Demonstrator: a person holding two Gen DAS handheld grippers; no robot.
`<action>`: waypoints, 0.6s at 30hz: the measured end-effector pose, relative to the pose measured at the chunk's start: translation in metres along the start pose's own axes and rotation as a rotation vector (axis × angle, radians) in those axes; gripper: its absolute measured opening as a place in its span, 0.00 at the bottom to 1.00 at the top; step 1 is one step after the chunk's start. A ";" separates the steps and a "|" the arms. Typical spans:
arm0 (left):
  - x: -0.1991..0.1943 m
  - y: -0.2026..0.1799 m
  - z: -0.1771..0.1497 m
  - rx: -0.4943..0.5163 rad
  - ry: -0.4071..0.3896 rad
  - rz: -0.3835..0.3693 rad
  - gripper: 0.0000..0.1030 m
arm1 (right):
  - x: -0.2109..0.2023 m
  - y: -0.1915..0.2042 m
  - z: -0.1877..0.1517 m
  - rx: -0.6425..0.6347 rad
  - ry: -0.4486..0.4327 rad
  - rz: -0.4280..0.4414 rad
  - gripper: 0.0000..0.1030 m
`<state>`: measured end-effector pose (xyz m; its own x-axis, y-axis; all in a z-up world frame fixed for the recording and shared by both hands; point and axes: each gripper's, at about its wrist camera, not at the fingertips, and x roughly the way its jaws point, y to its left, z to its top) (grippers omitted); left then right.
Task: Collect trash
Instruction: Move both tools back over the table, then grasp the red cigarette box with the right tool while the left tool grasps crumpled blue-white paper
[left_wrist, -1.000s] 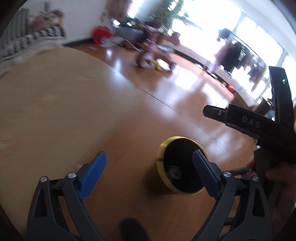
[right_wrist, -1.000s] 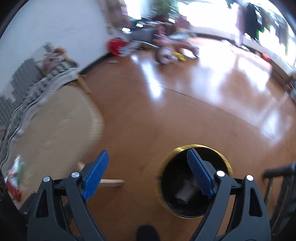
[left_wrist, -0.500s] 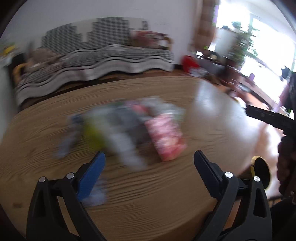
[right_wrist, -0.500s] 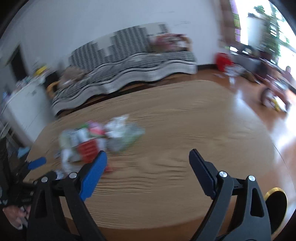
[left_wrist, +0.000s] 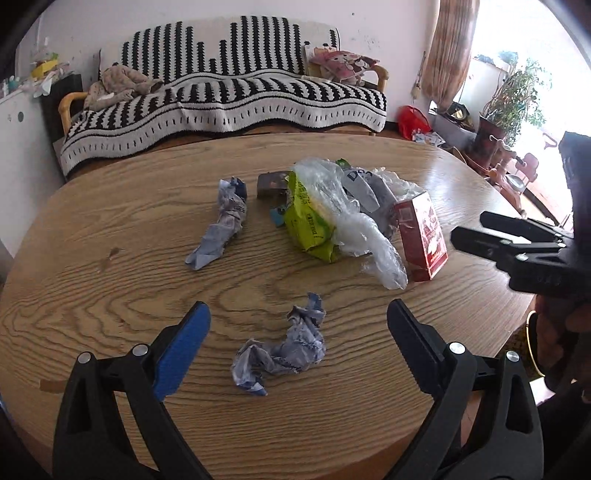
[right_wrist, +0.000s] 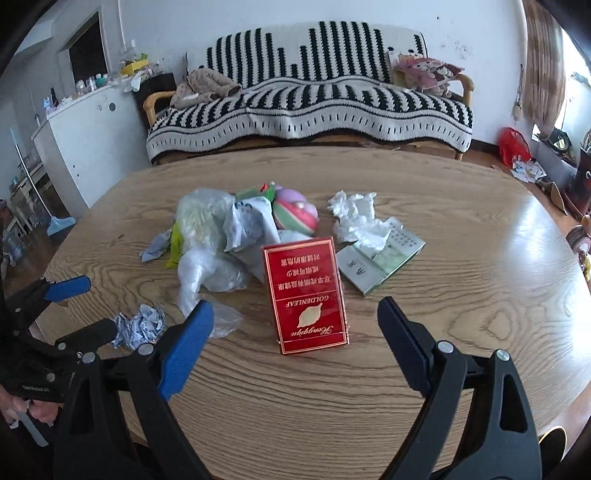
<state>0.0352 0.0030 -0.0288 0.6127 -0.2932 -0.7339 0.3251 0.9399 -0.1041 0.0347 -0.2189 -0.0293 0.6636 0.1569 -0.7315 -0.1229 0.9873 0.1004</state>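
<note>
Hovering open-jawed over table trash (left_wrist: 283, 354)

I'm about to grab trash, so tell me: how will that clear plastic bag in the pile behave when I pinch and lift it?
The clear plastic bag looks thin and crumpled, so probably floppy and very light. It drapes over the green wrapper and touches the red box, so lifting may drag them.
</note>
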 end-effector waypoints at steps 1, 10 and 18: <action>0.003 0.003 0.000 0.002 0.003 -0.001 0.91 | 0.003 0.000 -0.001 -0.002 0.008 -0.004 0.84; 0.045 0.004 -0.014 0.012 0.101 0.048 0.91 | 0.044 -0.007 0.000 0.003 0.082 -0.023 0.85; 0.062 0.001 -0.020 0.025 0.117 0.085 0.91 | 0.071 -0.013 -0.004 0.008 0.137 -0.027 0.85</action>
<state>0.0592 -0.0104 -0.0875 0.5513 -0.1894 -0.8125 0.2947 0.9553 -0.0228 0.0810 -0.2207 -0.0851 0.5593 0.1259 -0.8194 -0.1000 0.9914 0.0841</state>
